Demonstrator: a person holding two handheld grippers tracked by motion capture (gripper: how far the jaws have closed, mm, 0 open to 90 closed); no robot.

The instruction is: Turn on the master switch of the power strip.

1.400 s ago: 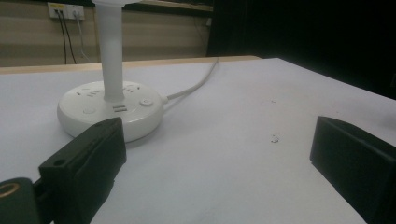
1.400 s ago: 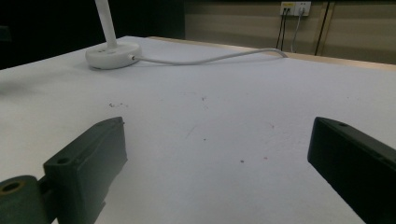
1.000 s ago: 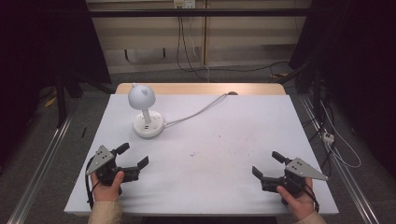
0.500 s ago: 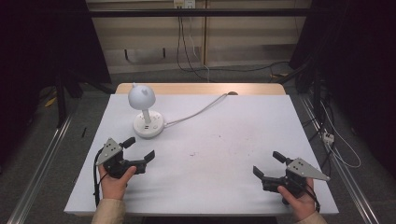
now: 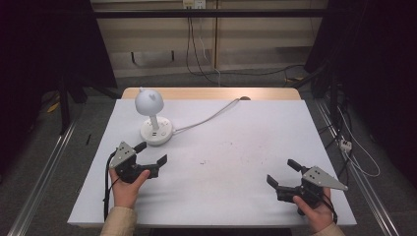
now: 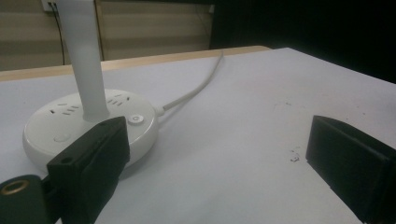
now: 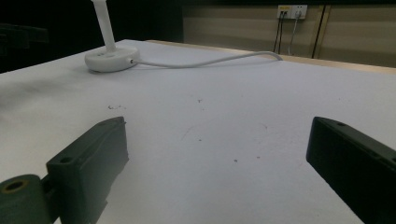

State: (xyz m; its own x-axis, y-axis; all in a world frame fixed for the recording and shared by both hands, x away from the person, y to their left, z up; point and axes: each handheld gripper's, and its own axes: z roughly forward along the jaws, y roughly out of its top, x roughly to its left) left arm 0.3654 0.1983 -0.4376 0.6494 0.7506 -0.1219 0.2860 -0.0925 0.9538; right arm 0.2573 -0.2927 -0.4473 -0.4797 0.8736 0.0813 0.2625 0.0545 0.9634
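A white desk lamp with a round head stands on a round base at the table's back left; the base carries sockets and a button. Its white cord runs to the back edge. My left gripper is open, held just in front of the base, with the base close behind its left jaw. My right gripper is open near the front right, nothing between its jaws. In the right gripper view the lamp base stands far off at the upper left.
The white tabletop bears small dark specks near its middle. A wooden strip edges the back. Cables hang at the wall behind and lie on the floor at the right. Metal rails run along both sides.
My left gripper has moved forward and to the right, from the front left edge to just in front of the lamp base. The right gripper has stayed in place.
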